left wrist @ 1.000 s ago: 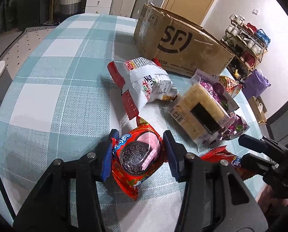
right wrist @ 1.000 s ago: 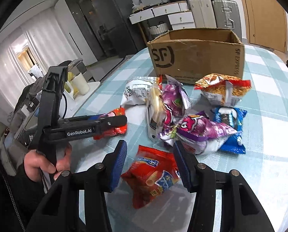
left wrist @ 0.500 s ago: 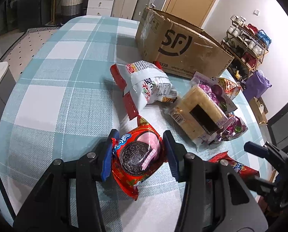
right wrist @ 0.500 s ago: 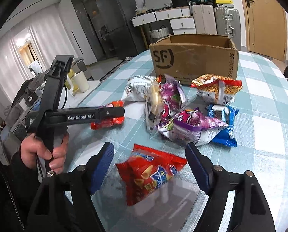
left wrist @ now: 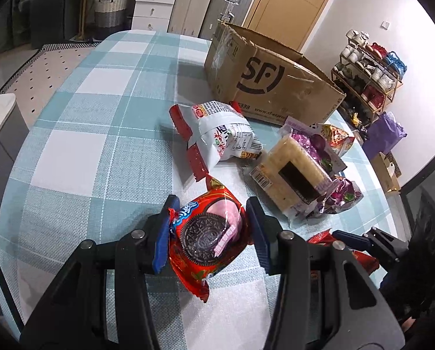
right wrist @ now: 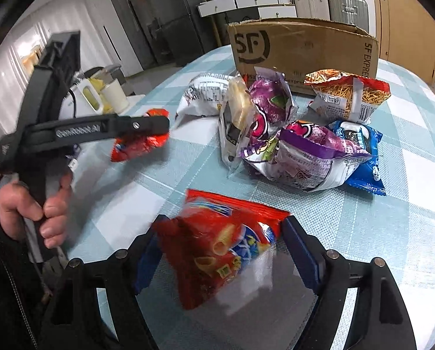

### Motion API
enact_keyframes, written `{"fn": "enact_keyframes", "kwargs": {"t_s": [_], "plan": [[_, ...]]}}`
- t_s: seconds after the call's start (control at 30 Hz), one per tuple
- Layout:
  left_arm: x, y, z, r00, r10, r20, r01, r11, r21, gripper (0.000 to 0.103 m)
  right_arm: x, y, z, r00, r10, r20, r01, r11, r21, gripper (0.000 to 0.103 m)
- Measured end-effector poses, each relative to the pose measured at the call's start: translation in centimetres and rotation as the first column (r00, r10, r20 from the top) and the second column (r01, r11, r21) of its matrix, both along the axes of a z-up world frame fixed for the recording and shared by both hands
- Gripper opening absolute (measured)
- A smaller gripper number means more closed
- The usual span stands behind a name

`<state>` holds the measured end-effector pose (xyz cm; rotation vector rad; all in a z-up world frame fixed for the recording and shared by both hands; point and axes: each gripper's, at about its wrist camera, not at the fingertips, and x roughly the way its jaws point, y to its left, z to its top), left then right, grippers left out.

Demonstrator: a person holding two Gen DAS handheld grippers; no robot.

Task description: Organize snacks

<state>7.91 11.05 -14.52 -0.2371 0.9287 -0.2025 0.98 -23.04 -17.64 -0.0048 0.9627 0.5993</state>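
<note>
We record that the left gripper [left wrist: 208,230] remains clamped on the red cookie packet [left wrist: 207,234], as half a second ago, and now carries it clear of the table [left wrist: 71,151]. The right gripper [right wrist: 220,248], spread wide half a second ago, has narrowed: its blue pads [right wrist: 297,250] now meet both edges of the red snack bag [right wrist: 223,248], which we judge gripped, though blur obscures the contact.

The left gripper points level across the near left corner of the table toward the cardboard box [left wrist: 264,78] at the far edge. The right gripper sits at the near edge, angled down.

The right wrist view alone shows the person's left hand [right wrist: 33,204] wrapped round the left gripper's handle, the blue cookie packet [right wrist: 360,157], the noodle snack bag [right wrist: 345,93] and the purple bags [right wrist: 302,154] before the box. The left wrist view alone shows the cookie print on the held packet and the full white bag [left wrist: 217,134] mid-table.
</note>
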Motion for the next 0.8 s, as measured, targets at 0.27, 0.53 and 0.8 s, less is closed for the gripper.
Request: {"fn": "enact_keyframes", "kwargs": {"t_s": [0.27, 0.53, 0.8], "plan": [[0.0, 0.2, 0.0, 1.0, -0.017, 0.001, 0.017, 0.999, -0.044, 0.045, -0.6, 2.0, -0.2, 0.998, 0.016, 0.063, -0.009, 0.993, -0.117, 0.07], [0.0, 0.3, -0.1, 0.999, -0.035, 0.001, 0.035, 0.996, -0.076, 0.045, -0.8, 2.0, 0.1, 0.998, 0.005, 0.069, 0.001, 0.995, -0.095, 0.056], [0.1, 0.3, 0.5, 0.999, -0.043, 0.019, 0.045, 0.995, -0.091, 0.045, -0.5, 0.7, 0.9, 0.998, -0.017, 0.058, 0.018, 1.0, -0.016, 0.055]]}}
